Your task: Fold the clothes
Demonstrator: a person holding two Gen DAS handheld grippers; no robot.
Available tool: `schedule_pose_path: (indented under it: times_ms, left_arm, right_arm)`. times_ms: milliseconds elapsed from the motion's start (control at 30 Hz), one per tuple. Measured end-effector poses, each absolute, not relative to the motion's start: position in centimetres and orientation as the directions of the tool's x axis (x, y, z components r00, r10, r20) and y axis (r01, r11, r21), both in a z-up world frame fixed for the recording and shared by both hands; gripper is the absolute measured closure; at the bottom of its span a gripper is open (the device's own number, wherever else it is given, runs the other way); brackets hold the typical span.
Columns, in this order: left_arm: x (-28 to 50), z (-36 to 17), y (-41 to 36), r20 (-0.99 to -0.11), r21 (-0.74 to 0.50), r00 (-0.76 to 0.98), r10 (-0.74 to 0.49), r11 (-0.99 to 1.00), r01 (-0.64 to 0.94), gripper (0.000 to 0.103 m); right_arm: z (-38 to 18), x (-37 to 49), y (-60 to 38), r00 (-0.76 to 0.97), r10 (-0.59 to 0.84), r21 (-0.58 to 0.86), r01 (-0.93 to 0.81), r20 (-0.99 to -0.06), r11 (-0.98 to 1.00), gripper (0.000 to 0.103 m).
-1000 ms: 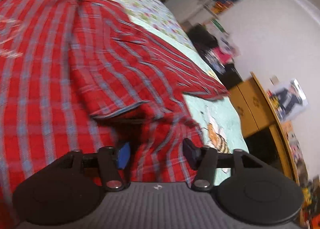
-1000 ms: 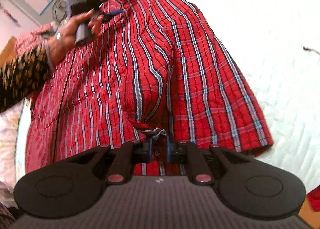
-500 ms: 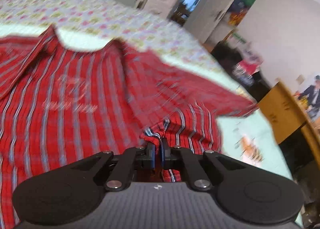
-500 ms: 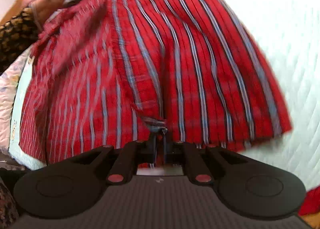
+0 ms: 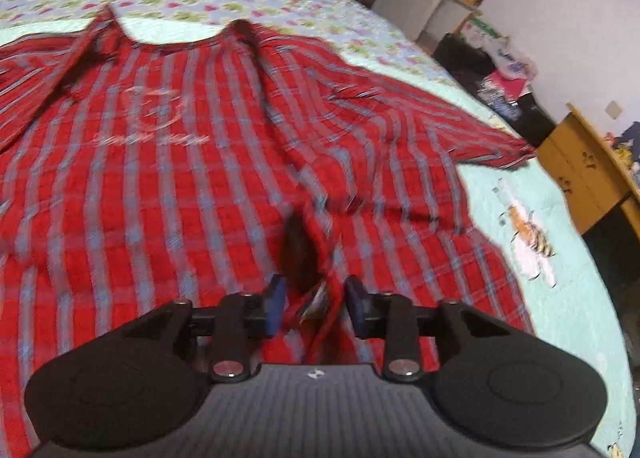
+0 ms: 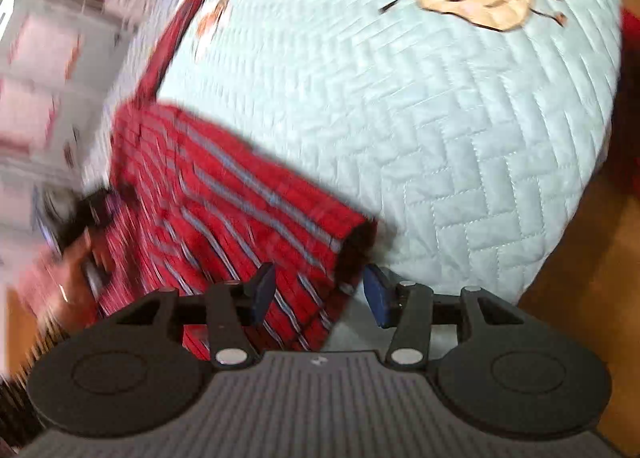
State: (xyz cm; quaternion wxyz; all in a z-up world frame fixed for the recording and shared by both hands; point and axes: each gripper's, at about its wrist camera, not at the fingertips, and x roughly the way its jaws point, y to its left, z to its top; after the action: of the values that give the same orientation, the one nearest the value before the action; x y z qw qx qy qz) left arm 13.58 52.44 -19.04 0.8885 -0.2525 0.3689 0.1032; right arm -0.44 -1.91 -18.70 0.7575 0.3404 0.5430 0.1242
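The red plaid shirt (image 5: 192, 162) covers most of the near bed (image 5: 560, 298) ahead of the left claw (image 5: 314, 304), whose jaws have just been opening over a raised fold, pads clear of it. To its right a bare strip of quilt runs toward a wooden cabinet (image 5: 580, 170) at the bed's edge. Past the right claw (image 6: 318, 292), also just opened astride the shirt's edge, the quilt (image 6: 440, 138) lies bare far and right; a hand (image 6: 68, 266) crowds the left.
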Motion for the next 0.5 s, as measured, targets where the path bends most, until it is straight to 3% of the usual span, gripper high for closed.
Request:
schedule_pose_path:
  times_ms: [167, 300, 500]
  left_arm:
    - [8.3, -18.4, 50.9, -0.721, -0.385, 0.69, -0.065, 0.865, -0.321, 0.067]
    - [4.3, -17.9, 48.3, -0.734, -0.406, 0.66, -0.164, 0.884, -0.232, 0.067]
    - [-0.4, -18.4, 44.6, -0.722, -0.569, 0.576, -0.384, 0.802, -0.179, 0.067]
  right_arm:
    - [-19.5, -1.0, -2.0, 0.424, 0.574, 0.698, 0.24, -0.7, 0.674, 0.053]
    - [-18.7, -1.1, -2.1, 0.431, 0.576, 0.702, 0.231, -0.694, 0.674, 0.063]
    - [-18.6, -0.9, -3.7, 0.451, 0.555, 0.706, 0.314, -0.699, 0.634, 0.063]
